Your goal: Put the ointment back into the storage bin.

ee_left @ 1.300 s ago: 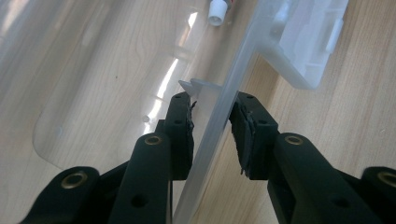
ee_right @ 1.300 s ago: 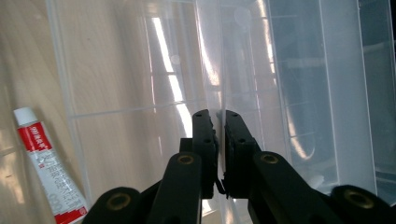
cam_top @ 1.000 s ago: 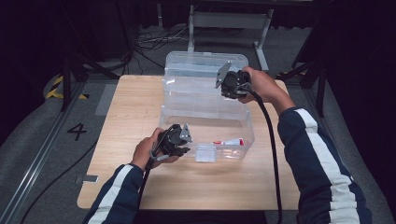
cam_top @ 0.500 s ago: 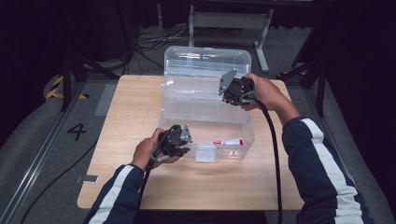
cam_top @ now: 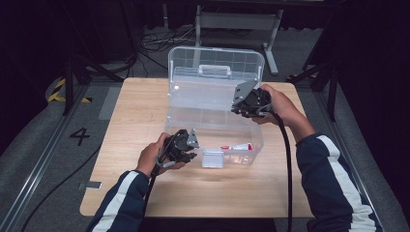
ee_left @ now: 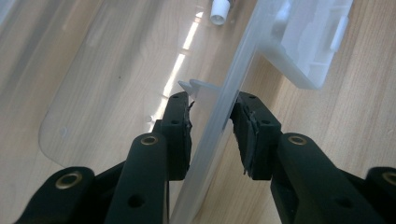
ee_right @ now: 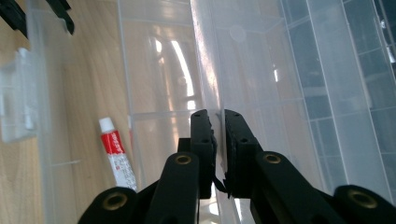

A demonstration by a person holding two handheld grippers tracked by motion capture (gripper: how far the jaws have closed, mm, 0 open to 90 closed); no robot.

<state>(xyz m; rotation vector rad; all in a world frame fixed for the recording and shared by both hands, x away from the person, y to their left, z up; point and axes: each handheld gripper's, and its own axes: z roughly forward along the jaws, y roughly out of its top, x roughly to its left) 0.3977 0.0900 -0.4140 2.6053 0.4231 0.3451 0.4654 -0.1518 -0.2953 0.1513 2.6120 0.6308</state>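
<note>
While the left hand-held gripper (cam_top: 189, 145) is loosely straddling the clear plastic box's (cam_top: 215, 108) front wall, the right hand-held gripper (cam_top: 240, 103) — pinching an inner tray's (ee_right: 243, 60) rim — is lifting it; next, clearing it.

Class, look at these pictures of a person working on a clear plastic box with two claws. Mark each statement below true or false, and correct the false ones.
1. The lid of the box stands open. True.
2. The right claw is clamped on a thin clear plastic edge. True.
3. A blue bottle lies inside the box. False: a red and white tube with a white cap lies on the box floor.
4. The left claw holds the tube. False: its jaws stand on either side of the box's front wall, near the white latch.
5. The box stands on a wooden table. True.
</note>
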